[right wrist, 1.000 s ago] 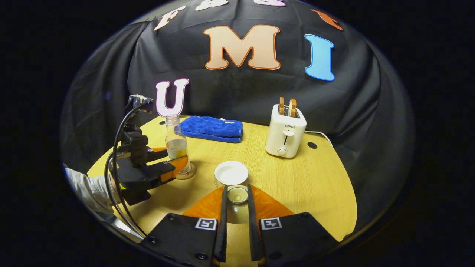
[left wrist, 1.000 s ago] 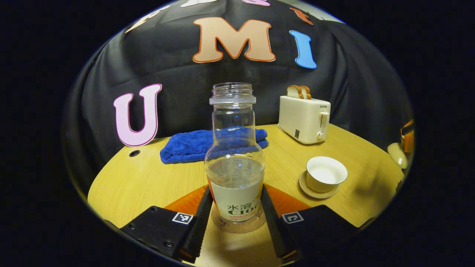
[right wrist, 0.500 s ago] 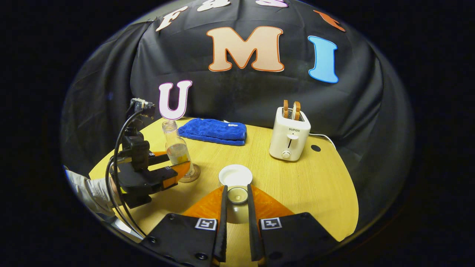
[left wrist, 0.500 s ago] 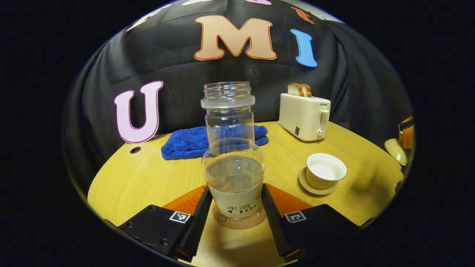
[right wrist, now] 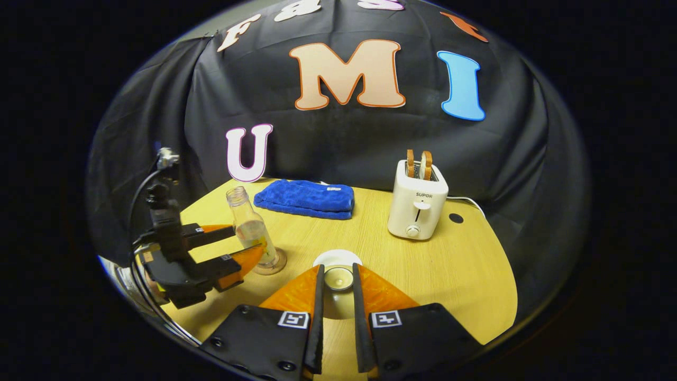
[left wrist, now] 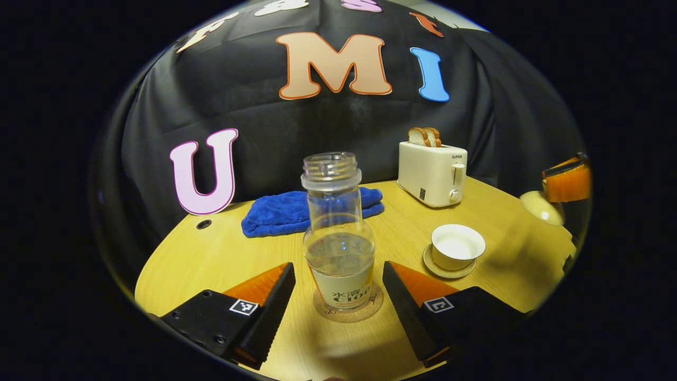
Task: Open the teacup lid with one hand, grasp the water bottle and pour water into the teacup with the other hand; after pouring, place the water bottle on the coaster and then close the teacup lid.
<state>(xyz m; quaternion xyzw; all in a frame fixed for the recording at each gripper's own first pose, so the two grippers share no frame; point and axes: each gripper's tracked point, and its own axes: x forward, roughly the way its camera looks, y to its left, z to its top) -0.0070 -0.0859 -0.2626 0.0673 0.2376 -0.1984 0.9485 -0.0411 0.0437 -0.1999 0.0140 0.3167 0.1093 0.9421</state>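
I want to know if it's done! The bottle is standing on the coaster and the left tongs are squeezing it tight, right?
Not quite. The bottle does stand on the coaster, but the left tongs are open, with a gap on each side of it. The left gripper view shows this.

Clear water bottle (left wrist: 338, 233) with white label, tan cork coaster (left wrist: 348, 312), white teacup (left wrist: 457, 246), cream toaster (left wrist: 432, 166) far right, blue towel (left wrist: 307, 210) far, light wood-grain table (left wrist: 211, 259).
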